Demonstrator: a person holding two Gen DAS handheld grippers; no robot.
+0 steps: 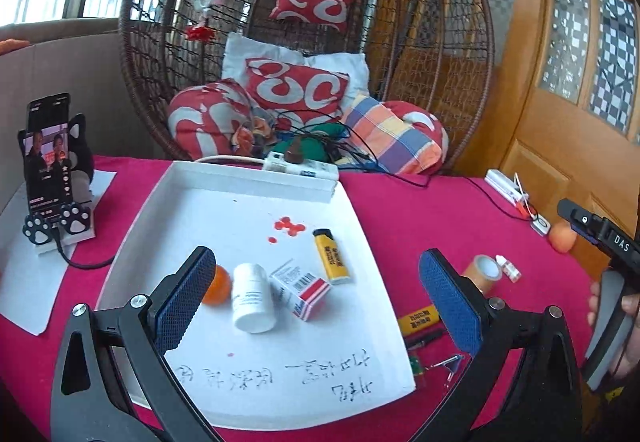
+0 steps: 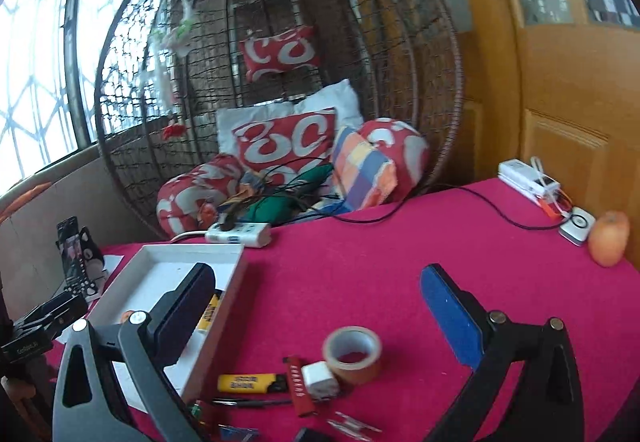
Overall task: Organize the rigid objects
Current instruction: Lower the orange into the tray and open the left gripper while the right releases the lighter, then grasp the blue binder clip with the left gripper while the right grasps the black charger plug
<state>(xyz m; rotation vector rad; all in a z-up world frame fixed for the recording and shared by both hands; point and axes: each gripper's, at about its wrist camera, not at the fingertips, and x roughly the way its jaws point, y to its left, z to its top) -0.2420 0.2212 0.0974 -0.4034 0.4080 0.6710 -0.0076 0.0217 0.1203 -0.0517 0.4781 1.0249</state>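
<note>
A white tray [image 1: 352, 209] is sitting on the red-clothed counter [image 1: 440, 209], holding a white bottle [image 1: 251, 296] lying on its side, a red-and-white box [image 1: 301, 288], a yellow lighter [image 1: 332, 257] and an orange ball [image 1: 219, 285]. Outside it, a tape roll [image 2: 353, 354], a 2nd yellow lighter [image 2: 248, 382], a white cube [image 2: 319, 380] and a pen [image 2: 248, 402] are lying near each other. The left hand-held gripper [image 1: 316, 292] is hovering released above the tray; the right hand-held gripper [image 2: 316, 306] is hanging released above the tape, both tilted downward.

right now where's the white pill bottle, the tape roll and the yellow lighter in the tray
white pill bottle [image 1: 252, 296], left wrist view, on its label side
tape roll [image 2: 353, 354], right wrist view, on its brown outer band
yellow lighter [image 1: 333, 258], left wrist view, on its printed body
</note>
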